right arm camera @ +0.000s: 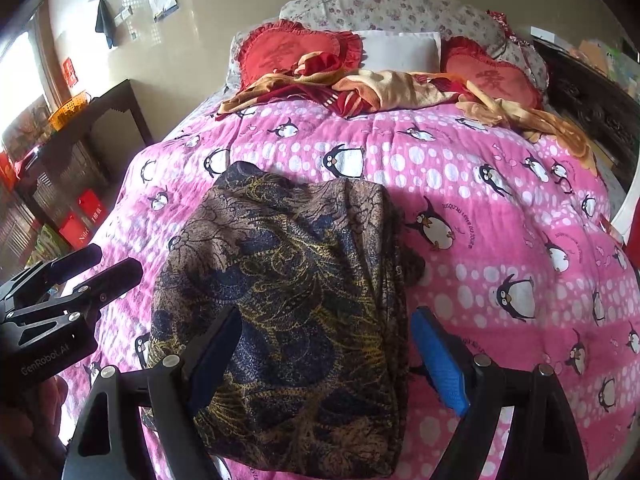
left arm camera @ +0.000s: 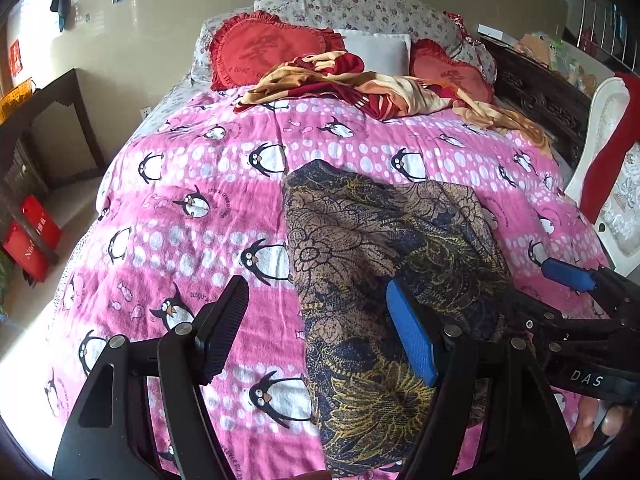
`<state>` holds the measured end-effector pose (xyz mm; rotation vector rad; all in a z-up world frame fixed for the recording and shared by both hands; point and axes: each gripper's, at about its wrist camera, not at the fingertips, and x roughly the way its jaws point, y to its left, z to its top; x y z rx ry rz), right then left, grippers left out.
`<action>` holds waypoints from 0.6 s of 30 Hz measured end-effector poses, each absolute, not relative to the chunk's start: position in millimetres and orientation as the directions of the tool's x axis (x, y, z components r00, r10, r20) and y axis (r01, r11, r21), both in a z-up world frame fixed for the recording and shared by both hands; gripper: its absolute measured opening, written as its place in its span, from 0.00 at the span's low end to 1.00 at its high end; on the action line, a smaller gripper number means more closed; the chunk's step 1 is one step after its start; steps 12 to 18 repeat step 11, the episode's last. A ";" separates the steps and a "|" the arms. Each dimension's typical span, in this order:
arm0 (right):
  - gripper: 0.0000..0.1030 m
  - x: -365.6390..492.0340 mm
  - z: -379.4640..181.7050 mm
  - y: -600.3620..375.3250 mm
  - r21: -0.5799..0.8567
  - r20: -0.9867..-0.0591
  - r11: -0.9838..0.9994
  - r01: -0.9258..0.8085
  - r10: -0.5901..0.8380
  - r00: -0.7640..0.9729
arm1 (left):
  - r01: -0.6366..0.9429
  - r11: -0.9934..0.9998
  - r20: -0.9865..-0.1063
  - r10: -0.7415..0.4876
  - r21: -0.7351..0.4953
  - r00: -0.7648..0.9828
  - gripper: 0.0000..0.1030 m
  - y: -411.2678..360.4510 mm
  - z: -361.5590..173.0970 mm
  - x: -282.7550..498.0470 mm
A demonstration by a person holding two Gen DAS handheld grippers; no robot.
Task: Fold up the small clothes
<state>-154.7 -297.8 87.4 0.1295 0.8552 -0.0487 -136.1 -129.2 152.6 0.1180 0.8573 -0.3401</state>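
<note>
A dark blue, brown and yellow patterned garment (left arm camera: pixel 384 280) lies in a folded, oblong heap on the pink penguin quilt (left arm camera: pixel 192 216); it also shows in the right wrist view (right arm camera: pixel 292 300). My left gripper (left arm camera: pixel 320 332) is open and empty, hovering over the garment's left edge. My right gripper (right arm camera: pixel 326 360) is open and empty, straddling the garment's near part from above. The right gripper also shows at the right of the left wrist view (left arm camera: pixel 576 280), and the left gripper at the left of the right wrist view (right arm camera: pixel 100 264).
Red heart cushions (left arm camera: pixel 264 52), a white pillow (left arm camera: pixel 380 50) and a crumpled orange-red blanket (left arm camera: pixel 360 84) lie at the head of the bed. A dark side table (left arm camera: pixel 52 120) and red bags (left arm camera: pixel 32 240) stand left. A white chair (left arm camera: pixel 616 184) stands right.
</note>
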 end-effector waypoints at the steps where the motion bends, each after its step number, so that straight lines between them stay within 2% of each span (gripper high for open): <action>1: 0.82 -154.1 87.0 -298.2 0.094 -0.755 0.991 0.096 0.009 0.655 | 0.340 0.940 -0.759 -0.247 -0.036 0.603 0.70 -129.1 152.4 -135.1; 18: 0.82 -149.1 77.0 -308.5 0.101 -0.769 0.988 0.113 0.005 0.639 | 0.312 0.949 -0.741 -0.242 -0.047 0.626 0.70 -115.9 149.7 -126.7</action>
